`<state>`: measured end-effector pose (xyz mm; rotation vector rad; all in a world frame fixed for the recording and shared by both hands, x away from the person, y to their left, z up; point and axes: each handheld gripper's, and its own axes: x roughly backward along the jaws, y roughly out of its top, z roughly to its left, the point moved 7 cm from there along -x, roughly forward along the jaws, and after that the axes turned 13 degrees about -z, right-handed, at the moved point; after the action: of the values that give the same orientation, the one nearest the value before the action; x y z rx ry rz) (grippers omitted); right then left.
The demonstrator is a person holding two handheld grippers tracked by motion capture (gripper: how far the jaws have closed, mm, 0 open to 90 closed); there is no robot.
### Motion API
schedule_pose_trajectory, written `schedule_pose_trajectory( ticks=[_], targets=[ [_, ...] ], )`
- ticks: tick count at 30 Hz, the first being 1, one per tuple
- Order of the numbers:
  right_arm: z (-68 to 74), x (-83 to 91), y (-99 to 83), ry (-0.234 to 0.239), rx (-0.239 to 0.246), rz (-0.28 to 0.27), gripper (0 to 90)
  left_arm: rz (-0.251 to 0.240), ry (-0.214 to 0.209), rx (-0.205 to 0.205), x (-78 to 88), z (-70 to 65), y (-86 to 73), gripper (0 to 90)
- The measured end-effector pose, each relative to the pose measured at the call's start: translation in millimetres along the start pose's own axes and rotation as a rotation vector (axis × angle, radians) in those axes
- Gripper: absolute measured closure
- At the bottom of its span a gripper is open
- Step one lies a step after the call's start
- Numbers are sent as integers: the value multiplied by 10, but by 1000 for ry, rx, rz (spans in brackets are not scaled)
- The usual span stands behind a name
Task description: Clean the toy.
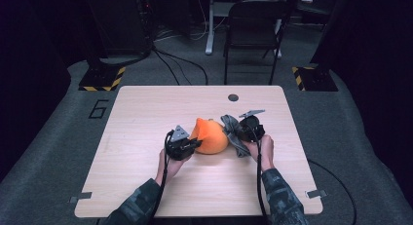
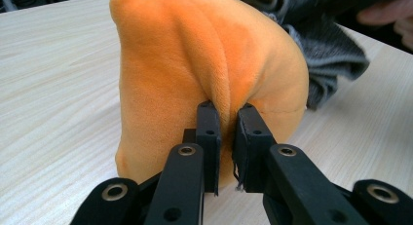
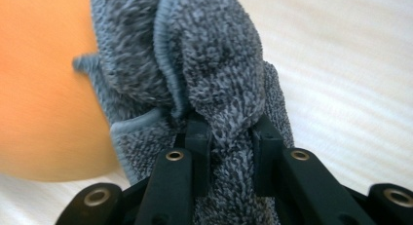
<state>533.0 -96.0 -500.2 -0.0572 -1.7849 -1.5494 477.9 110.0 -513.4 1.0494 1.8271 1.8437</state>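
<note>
On the table point(image 1: 146, 176): orange plush and grey towel, each gripped.
Left gripper point(image 2: 226, 137) pinches a fold of the orange plush point(image 2: 195, 64) mid-table; right gripper point(image 3: 229, 137) clamps the grey towel point(image 3: 214, 64) touching it.

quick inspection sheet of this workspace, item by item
surface: light wood table, round hole near far edge
job's things: orange plush beside grey towel, mid-table
clutter: nothing seen
grippers: left gripper shut on a pinched fold of the plush; right gripper shut on bunched towel
cables: black cable trails from each gripper along the forearms
surroundings: dark room, grey floor, black chair behind the table, floor cables
</note>
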Motion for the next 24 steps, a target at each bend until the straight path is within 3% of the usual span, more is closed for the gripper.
schedule_pose_trajectory(
  ticks=[5, 12, 15, 16, 19, 21, 22, 24],
  targets=[
    [164, 199, 236, 51, 6, -81, 743, 1, -3, 2, -3, -6, -1, 818],
    [585, 306, 429, 120, 93, -157, 741, 4, -7, -2, -1, -16, -1, 818],
    [688, 309, 452, 138, 116, -170, 742, -1, -4, 10, -6, -30, -2, 818],
    [802, 281, 444, 155, 140, -171, 740, -1, -3, 9, -6, -29, -2, 818],
    [851, 233, 408, 156, 157, -161, 739, 2, -3, -2, -6, -17, -3, 818],
    [844, 154, 351, 140, 199, -150, 740, 3, -5, -1, -10, -23, -6, 817],
    [849, 151, 348, 140, 180, -146, 740, 3, -5, -1, -10, -23, -6, 817],
    [825, 157, 343, 139, 196, -139, 740, 2, -6, 1, -11, -25, -6, 817]
  ],
)
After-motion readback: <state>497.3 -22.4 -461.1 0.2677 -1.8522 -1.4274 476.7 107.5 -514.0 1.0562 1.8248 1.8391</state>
